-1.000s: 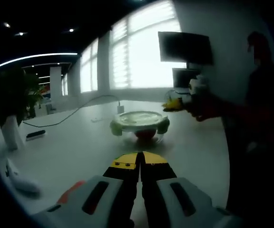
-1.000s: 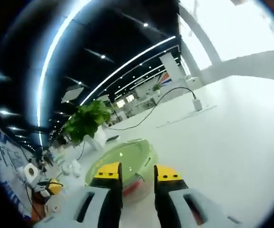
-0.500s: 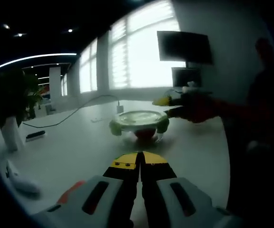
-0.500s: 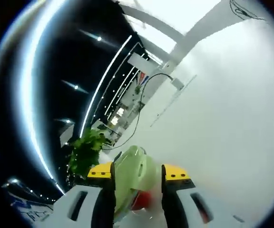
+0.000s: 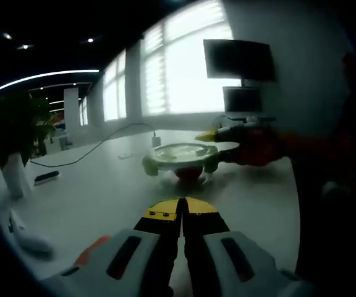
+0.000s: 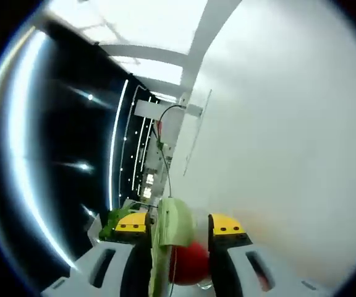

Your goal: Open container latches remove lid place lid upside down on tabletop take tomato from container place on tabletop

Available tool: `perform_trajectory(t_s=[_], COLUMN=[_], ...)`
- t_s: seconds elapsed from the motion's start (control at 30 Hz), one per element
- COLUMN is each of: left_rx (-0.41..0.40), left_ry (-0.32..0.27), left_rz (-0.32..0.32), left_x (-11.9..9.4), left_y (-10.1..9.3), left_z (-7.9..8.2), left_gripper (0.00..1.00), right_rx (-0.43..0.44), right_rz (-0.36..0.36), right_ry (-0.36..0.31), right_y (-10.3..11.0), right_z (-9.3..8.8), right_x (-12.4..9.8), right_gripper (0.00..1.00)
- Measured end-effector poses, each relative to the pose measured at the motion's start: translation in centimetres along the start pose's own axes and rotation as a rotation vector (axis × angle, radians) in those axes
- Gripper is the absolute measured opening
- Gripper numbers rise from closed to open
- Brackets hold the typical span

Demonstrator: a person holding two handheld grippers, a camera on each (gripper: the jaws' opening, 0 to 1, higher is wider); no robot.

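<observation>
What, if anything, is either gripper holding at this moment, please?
Nothing. The left gripper is shut on air; the right gripper's open jaws straddle the container's lid edge without clamping it.

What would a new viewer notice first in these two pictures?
In the left gripper view, the clear container with its pale green lid stands mid-table, a red tomato inside. The right hand-held gripper reaches its far right edge. In the right gripper view, that lid's edge sits between the open yellow-tipped jaws. The left hand-held gripper waits shut, nearer the camera.
</observation>
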State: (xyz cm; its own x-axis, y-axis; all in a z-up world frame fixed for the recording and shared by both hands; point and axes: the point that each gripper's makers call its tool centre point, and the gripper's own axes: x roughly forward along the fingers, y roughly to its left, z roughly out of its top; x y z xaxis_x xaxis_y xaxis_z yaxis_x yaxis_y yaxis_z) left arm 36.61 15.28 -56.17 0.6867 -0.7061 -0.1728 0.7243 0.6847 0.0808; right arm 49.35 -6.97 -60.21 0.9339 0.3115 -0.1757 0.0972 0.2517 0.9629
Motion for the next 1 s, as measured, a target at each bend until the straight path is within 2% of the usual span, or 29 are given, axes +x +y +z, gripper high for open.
perform_trajectory(t_s=[0.1, 0.2, 0.27, 0.33, 0.37, 0.53, 0.7, 0.87, 1.0], left_rx=[0.002, 0.004, 0.006, 0.005, 0.005, 0.011, 0.012, 0.014, 0.014], left_ry=[0.002, 0.003, 0.004, 0.003, 0.002, 0.007, 0.008, 0.01, 0.012], left_rz=[0.002, 0.002, 0.003, 0.003, 0.004, 0.008, 0.01, 0.011, 0.011], left_x=[0.0, 0.0, 0.0, 0.0, 0.0, 0.1, 0.1, 0.1, 0.1], left_y=[0.0, 0.0, 0.0, 0.0, 0.0, 0.0, 0.1, 0.1, 0.1], left_z=[0.0, -0.1, -0.1, -0.1, -0.1, -0.1, -0.2, -0.2, -0.2], left_gripper=[0.02, 0.02, 0.02, 0.02, 0.02, 0.02, 0.02, 0.02, 0.02], right_rx=[0.035, 0.126, 0.134, 0.093, 0.103, 0.105, 0.069, -0.064, -0.11], right_rz=[0.013, 0.001, -0.001, -0.032, -0.014, -0.023, -0.023, -0.032, -0.044], right_ry=[-0.012, -0.058, -0.07, -0.096, -0.098, -0.095, -0.114, -0.112, -0.104], right_y=[0.3, 0.1, 0.0, -0.3, 0.2, 0.4, 0.5, 0.6, 0.7], right_z=[-0.2, -0.1, -0.4, -0.1, 0.0, 0.1, 0.1, 0.5, 0.7], right_x=[0.0, 0.0, 0.1, 0.2, 0.3, 0.6, 0.5, 0.6, 0.7], right_gripper=[0.3, 0.26, 0.23, 0.19, 0.18, 0.17, 0.16, 0.16, 0.16])
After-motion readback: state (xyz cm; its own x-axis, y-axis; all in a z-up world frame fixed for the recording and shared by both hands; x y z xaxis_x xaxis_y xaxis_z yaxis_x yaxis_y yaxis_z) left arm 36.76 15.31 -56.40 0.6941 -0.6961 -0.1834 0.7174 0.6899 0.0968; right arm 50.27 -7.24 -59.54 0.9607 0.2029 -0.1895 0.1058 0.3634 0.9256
